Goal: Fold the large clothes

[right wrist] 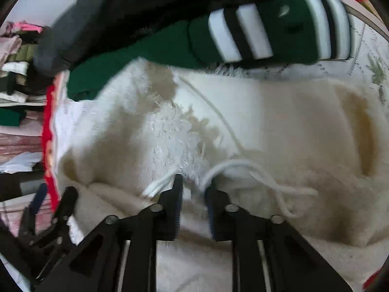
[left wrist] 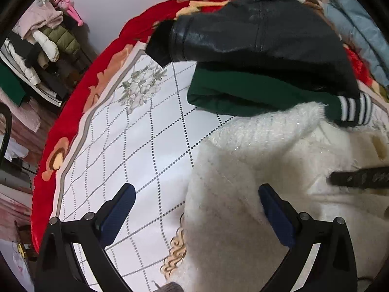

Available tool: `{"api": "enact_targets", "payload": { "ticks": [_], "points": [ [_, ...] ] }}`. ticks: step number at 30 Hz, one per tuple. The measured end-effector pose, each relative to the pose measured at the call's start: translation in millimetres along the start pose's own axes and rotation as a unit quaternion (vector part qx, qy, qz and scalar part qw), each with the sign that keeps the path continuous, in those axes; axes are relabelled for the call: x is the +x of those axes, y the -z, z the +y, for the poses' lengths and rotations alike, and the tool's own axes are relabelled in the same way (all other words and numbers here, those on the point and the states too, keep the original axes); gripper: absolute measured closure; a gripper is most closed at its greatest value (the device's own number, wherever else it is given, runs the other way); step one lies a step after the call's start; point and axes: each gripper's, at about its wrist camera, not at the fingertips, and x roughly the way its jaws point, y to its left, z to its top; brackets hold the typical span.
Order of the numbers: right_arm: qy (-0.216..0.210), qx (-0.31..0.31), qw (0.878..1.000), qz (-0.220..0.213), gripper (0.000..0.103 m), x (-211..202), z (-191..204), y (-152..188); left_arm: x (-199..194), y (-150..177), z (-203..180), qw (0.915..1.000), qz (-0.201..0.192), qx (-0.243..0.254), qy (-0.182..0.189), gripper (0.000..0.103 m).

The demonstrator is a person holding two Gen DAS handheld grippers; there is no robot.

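A fluffy white garment (left wrist: 255, 182) lies on the white patterned bedsheet (left wrist: 136, 146). My left gripper (left wrist: 194, 194) is open and empty, hovering over the garment's left edge. In the right wrist view the same white garment (right wrist: 279, 126) fills the frame, with a white drawstring (right wrist: 243, 165) on it. My right gripper (right wrist: 193, 185) is nearly closed, pinching the white garment's fluffy fabric by the drawstring. The other gripper (right wrist: 60, 209) shows at the lower left there.
A black leather jacket (left wrist: 255, 29) lies on a green jacket with striped cuffs (left wrist: 267, 95) at the far side of the bed. A red blanket (left wrist: 73, 112) borders the sheet. Stacked clothes (left wrist: 41, 39) stand at the left. A light blue garment (left wrist: 359, 24) lies far right.
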Motion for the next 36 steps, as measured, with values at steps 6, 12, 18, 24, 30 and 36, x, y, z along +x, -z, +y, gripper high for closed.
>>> {"api": "enact_targets", "payload": {
  "ticks": [6,12,18,24,30,36],
  "points": [
    [-0.011,0.083,0.993,-0.082,0.038,-119,-80,85,-41,56,24,0.9998,0.004,0.002,-0.017,0.0],
    [0.117,0.187,0.975,-0.04,0.036,-146,-174,222,-28,154,31,0.9936,0.1,0.008,-0.051,0.0],
    [0.097,0.238,0.966,0.018,0.049,-91,-245,300,5,201,22,0.9878,0.121,0.018,-0.096,0.0],
    [0.004,0.29,0.957,0.004,0.094,-81,-249,330,10,196,29,0.9908,0.097,0.04,-0.085,0.0],
    [0.07,0.307,0.949,0.028,0.092,-97,-270,338,14,191,32,0.9903,0.1,0.075,-0.06,0.0],
    [0.169,0.163,0.972,-0.032,0.038,-148,-225,281,2,184,31,0.9926,0.095,0.058,-0.047,0.0]
  ]
}}
